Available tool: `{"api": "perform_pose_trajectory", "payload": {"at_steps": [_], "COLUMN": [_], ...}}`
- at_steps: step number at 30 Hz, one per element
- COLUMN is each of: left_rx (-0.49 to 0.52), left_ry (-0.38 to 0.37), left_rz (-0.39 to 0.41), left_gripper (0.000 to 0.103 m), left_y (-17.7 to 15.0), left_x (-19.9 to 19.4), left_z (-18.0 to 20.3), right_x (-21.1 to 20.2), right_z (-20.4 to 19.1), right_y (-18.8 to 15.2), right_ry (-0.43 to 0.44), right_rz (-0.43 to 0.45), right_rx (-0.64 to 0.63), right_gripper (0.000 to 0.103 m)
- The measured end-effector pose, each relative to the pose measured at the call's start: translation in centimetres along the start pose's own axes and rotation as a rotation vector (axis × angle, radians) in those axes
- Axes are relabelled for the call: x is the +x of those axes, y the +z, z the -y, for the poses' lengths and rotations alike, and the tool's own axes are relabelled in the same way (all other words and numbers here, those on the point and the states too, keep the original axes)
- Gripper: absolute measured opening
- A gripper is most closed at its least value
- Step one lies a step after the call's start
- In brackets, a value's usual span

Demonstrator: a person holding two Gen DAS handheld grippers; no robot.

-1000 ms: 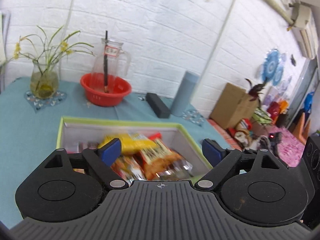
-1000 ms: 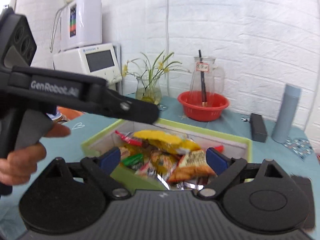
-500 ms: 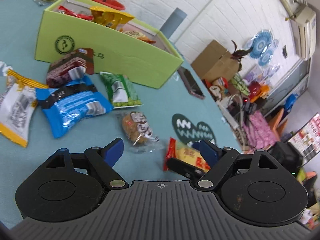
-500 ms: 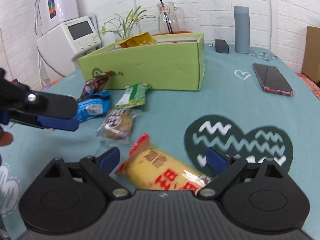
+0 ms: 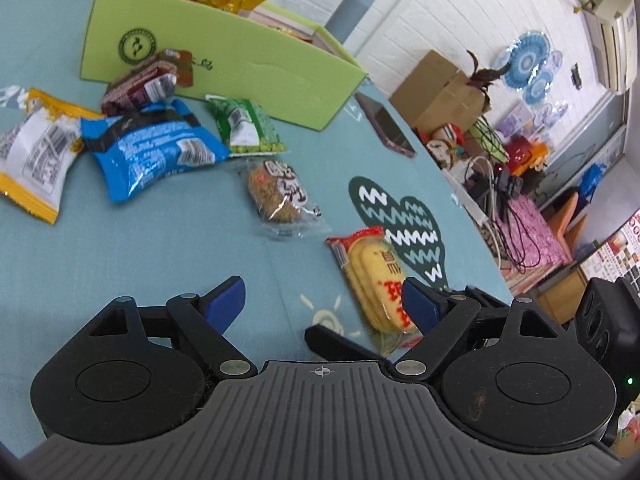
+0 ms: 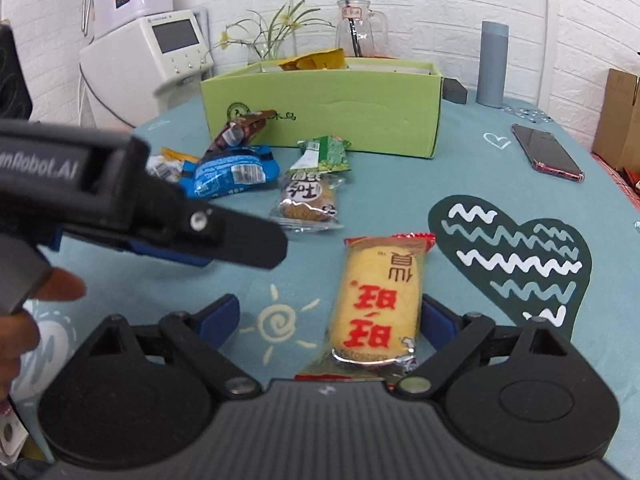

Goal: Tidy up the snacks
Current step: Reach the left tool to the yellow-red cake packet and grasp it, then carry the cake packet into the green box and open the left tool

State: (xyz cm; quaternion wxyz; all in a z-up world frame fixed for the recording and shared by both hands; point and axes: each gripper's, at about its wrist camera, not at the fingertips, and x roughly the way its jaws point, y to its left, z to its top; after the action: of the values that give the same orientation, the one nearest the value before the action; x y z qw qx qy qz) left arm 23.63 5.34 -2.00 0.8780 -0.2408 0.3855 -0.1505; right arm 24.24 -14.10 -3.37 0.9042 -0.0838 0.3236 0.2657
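A green box (image 6: 340, 108) with snacks inside stands at the back of the teal table; it also shows in the left wrist view (image 5: 224, 52). Loose packets lie in front of it: a yellow cake packet (image 6: 380, 304) (image 5: 374, 280), a brown biscuit packet (image 6: 308, 200) (image 5: 280, 196), a green one (image 6: 326, 156) (image 5: 246, 128), a blue one (image 6: 230, 172) (image 5: 156, 148), a dark red one (image 5: 144, 84) and a white-yellow one (image 5: 34, 152). My right gripper (image 6: 330, 316) is open, its jaws either side of the yellow packet's near end. My left gripper (image 5: 320, 304) is open and empty, low over the table.
A phone (image 6: 546, 152) lies at the right on the table. A grey bottle (image 6: 492, 64), a glass jug (image 6: 356, 28) and a flower vase (image 6: 272, 44) stand behind the box. A white appliance (image 6: 160, 60) is at back left. A cardboard box (image 5: 440, 88) sits beyond the table edge.
Both grippers have left the box and come down to the table's front. The right gripper has drawn nearer the yellow packet, which now lies between its open jaws.
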Motion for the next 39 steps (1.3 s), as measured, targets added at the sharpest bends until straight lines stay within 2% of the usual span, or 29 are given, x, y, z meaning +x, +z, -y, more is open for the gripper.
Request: {"api": "perform_pose_trajectory", "payload": {"at_steps": [4,11,13,15,22,24,28,31,32,33,34,35,39], "left_rx": [-0.009,-0.008,0.001,0.02,0.084,0.089,0.102,0.129,0.153,0.176,0.2,0.211,0.22], "left_ry": [-0.005,-0.047,-0.063,-0.07,-0.04,-0.039,-0.022,-0.01,0.005,0.019,0.026,0.01,0.026], "left_rz": [-0.002,-0.029,-0.039,-0.052,-0.086,-0.09,-0.081,-0.083,-0.076,-0.07,-0.071,-0.081,-0.061], "left_gripper": [0.074,0.074,0.074,0.075,0.074,0.074,0.073,0.073,0.072,0.06,0.047,0.028,0.026], "left_y": [-0.3,0.1,0.4,0.8,1.2,1.2,1.3,0.9,0.5,0.2,-0.1,-0.3,-1.6], "left_x": [-0.1,0.4,0.8,1.5,4.2,4.8,5.6,6.0,6.1,6.1,6.1,6.1,4.3], "left_z": [-0.4,-0.1,0.3,1.1,3.5,3.9,4.6,5.6,6.0,6.3,6.7,6.7,6.1], "right_x": [0.1,-0.1,-0.6,-1.2,-0.9,-0.9,-1.2,-1.3,-1.3,-1.3,-1.5,-1.5,-2.2], "right_z": [-0.6,-0.2,0.1,0.7,2.8,3.3,2.9,2.6,2.3,2.1,2.0,1.9,0.5], "right_y": [-0.1,0.0,-0.1,-0.2,-0.2,-0.4,-0.6,-0.7,-0.8,-0.8,-0.8,-0.8,-1.1], "right_ry": [-0.025,-0.012,-0.017,0.015,-0.003,0.002,-0.017,-0.014,-0.021,-0.024,-0.003,-0.004,0.017], "right_rz": [-0.014,-0.026,-0.011,0.027,0.024,0.026,0.021,0.006,0.004,0.007,0.012,0.012,0.004], "right_rx": [-0.037,-0.042,-0.005,0.025,0.051,0.074,0.039,0.009,-0.008,-0.02,-0.024,-0.016,-0.013], "right_gripper": [0.093,0.093,0.093,0.093,0.091,0.087,0.085,0.08,0.079,0.07,0.067,0.067,0.065]}}
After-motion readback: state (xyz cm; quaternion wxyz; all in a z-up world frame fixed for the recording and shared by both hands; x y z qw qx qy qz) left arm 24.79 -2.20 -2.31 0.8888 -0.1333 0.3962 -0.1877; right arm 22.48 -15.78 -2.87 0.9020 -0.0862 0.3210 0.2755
